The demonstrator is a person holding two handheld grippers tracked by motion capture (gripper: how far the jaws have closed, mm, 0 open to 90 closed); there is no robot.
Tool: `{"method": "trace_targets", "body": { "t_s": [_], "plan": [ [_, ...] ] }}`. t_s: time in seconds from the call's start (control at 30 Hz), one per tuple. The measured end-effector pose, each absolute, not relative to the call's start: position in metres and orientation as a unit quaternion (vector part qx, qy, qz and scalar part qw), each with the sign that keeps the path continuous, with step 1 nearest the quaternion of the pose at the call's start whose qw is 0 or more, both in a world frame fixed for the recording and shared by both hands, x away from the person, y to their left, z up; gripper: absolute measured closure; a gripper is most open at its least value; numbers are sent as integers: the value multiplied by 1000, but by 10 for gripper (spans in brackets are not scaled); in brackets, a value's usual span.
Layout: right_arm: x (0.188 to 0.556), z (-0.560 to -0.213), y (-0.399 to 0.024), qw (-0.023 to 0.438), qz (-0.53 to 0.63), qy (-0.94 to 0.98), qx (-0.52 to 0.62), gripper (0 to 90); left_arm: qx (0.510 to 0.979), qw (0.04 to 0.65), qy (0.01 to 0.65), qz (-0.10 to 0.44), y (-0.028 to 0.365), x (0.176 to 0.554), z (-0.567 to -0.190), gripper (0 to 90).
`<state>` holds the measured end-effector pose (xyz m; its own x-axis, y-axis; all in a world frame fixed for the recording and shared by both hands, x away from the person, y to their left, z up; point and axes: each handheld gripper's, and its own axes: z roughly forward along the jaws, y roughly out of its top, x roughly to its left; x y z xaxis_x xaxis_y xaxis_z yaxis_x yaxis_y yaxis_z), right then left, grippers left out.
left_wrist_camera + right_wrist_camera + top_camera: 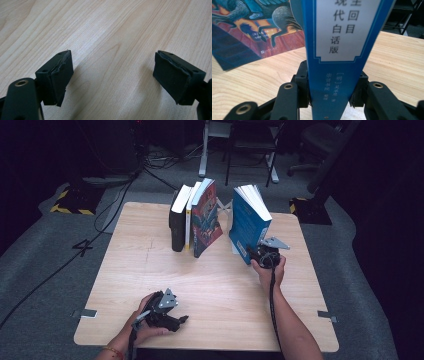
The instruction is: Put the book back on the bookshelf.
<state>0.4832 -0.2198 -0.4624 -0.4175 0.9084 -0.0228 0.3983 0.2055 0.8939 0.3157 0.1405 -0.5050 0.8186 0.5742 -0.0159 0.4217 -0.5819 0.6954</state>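
There are 4 books on 1 wooden table (210,285). 3 of them stand together at about 11 o'clock from the table's middle: 1 black book (176,222), 1 white-and-yellow book (188,220) and 1 illustrated red-and-blue book (206,222). The 4th, 1 blue book (246,225), stands apart at about 1 o'clock. There are 2 grippers, each in 1 hand: 1 left gripper (184,319) at about 7 o'clock and 1 right gripper (250,251) at about 2 o'clock. Each gripper has 2 black jaws, so 4 jaws in all.
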Motion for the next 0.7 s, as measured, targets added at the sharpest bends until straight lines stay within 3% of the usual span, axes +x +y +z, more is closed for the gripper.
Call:
{"method": "trace_targets", "body": {
  "t_s": [0.7],
  "plan": [
    [501, -460, -201, 298, 423, 712, 474, 610, 883, 361, 281, 104, 140, 316, -505, 166]
  ]
}}
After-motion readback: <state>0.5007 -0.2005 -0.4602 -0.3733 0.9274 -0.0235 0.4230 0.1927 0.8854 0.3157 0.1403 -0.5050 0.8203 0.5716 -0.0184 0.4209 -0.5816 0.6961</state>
